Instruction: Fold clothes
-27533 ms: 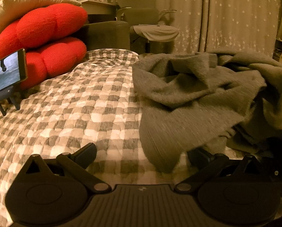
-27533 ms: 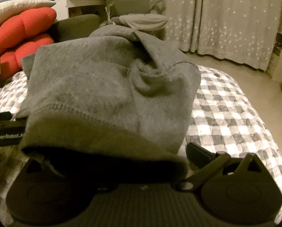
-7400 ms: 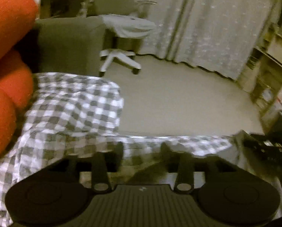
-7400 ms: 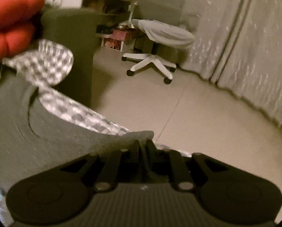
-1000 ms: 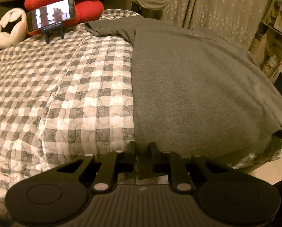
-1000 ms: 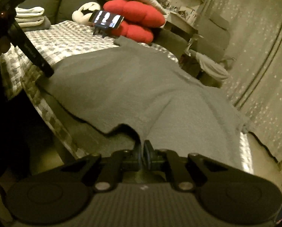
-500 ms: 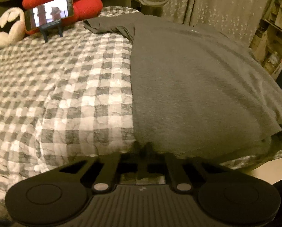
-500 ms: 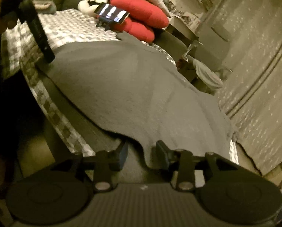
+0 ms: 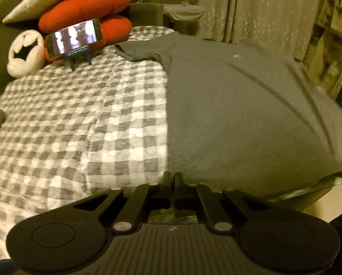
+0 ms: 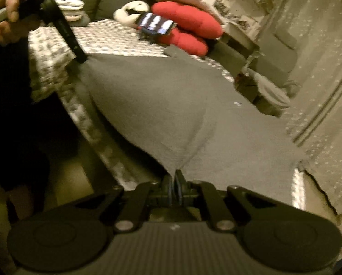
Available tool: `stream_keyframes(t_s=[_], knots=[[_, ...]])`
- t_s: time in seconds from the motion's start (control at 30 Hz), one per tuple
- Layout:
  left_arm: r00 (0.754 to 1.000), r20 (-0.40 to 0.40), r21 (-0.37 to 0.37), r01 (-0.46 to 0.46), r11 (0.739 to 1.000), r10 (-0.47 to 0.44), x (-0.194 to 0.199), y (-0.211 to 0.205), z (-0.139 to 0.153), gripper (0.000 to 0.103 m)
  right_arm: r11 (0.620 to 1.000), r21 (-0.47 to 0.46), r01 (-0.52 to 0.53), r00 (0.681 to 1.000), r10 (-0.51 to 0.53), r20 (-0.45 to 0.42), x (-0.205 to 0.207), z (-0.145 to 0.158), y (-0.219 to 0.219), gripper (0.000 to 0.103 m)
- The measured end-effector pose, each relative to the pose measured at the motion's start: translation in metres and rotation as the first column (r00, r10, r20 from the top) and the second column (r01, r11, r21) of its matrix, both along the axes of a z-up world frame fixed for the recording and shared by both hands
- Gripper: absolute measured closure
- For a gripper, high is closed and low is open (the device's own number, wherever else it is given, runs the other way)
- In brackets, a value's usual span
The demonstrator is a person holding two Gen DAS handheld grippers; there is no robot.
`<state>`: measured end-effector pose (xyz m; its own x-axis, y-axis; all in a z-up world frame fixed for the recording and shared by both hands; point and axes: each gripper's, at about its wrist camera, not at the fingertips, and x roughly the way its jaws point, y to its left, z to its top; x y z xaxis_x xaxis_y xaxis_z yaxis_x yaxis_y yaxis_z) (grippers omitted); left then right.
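A grey T-shirt (image 9: 239, 114) lies spread flat on the checked bed cover (image 9: 79, 126), its sleeve pointing toward the cushions. My left gripper (image 9: 172, 177) is shut on the near left corner of the shirt's hem. In the right wrist view the same T-shirt (image 10: 171, 103) stretches away from me. My right gripper (image 10: 175, 178) is shut on the hem's other corner, and the cloth puckers into a peak at the fingers. The left gripper (image 10: 81, 58) shows there too, held by a hand (image 10: 5, 6) at the far corner of the hem.
A phone on a stand (image 9: 75, 37) stands at the head of the bed, before red cushions (image 9: 83, 6) and a white plush toy (image 9: 24, 57). The bed edge drops to the floor (image 9: 326, 199) on the right. An office chair (image 10: 274, 94) and curtains (image 9: 262, 11) lie beyond.
My right gripper, open half a second ago, has shut on the hem again and pulls it into a peak. The left gripper has stayed shut on its corner.
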<state>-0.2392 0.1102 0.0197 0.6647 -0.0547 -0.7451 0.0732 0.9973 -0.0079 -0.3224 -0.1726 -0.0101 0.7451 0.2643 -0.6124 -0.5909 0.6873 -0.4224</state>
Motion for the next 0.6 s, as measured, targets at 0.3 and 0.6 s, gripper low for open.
stream_keyframes(t_s=[0.3, 0.6], knots=[[1.0, -0.011, 0.106, 0.017, 0.994, -0.016, -0.004, -0.009, -0.001, 0.101, 1.0, -0.018, 0.013, 0.999, -0.014, -0.05, -0.001, -0.009, 0.001, 0.098], [0.996, -0.082, 0.195, 0.047, 0.98, -0.031, 0.01, -0.02, -0.017, 0.101, 1.0, -0.02, 0.016, 0.998, -0.017, -0.063, -0.006, -0.005, 0.008, 0.098]])
